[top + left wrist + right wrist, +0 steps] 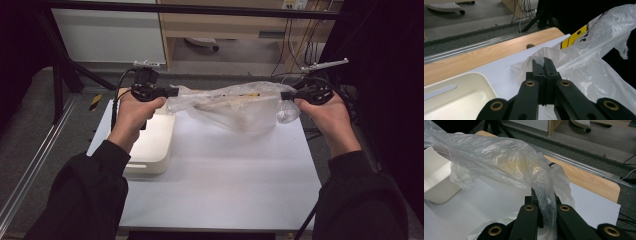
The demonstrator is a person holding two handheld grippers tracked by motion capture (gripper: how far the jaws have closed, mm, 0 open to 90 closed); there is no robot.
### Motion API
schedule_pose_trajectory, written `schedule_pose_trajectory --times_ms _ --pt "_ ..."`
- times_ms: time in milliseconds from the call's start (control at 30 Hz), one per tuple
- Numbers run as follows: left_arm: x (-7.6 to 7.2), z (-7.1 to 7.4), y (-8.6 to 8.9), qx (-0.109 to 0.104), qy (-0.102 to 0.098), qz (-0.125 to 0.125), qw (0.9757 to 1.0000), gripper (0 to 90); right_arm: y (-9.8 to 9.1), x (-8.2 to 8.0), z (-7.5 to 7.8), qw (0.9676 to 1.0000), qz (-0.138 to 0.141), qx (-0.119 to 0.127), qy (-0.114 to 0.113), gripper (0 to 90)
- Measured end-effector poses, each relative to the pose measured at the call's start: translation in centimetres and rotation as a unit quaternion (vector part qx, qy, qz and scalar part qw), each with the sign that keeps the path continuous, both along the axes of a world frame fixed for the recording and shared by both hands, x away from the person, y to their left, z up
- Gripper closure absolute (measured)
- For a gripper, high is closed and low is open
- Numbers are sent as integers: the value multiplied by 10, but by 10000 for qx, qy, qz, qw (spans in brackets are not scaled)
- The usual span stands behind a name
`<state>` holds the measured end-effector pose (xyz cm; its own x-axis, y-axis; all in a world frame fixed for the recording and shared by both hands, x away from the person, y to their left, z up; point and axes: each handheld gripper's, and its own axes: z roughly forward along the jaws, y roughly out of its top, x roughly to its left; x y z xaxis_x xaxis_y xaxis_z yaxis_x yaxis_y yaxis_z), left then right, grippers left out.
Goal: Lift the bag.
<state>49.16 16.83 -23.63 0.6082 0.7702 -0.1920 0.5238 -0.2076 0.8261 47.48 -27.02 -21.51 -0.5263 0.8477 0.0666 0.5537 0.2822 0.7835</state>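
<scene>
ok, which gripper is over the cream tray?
The left gripper. It holds its end of the clear plastic bag above the cream plastic tray; the right gripper holds the other end over bare white tabletop.

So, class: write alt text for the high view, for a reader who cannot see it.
Two hand-held black grippers, left gripper and right gripper, stretch a clear crinkled plastic bag above a white table; a cream plastic tray sits left.

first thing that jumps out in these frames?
A clear plastic bag stretched in the air over the white table, with something long and yellow-marked inside. The left gripper is shut on one end and the right gripper on the other. A cream tray sits at the table's left side, under the left hand.
</scene>
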Motion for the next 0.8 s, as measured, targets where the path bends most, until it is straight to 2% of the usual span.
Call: schedule_pose_trajectory --times_ms 100,233,567,800 --pt "-5 -6 1 103 8 -51 9999 900 1 -1 -6 10000 32 -1 45 900" --pt "-12 -19 3 82 96 -127 9998 900 1 -5 -18 9999 80 -18 128 900" --pt "-31 -43 10 56 115 -238 9996 900 4 -13 -47 9992 181 -35 345 900" --pt "-40 -64 12 46 218 -283 9994 900 7 -19 -64 9987 244 -57 436 900"
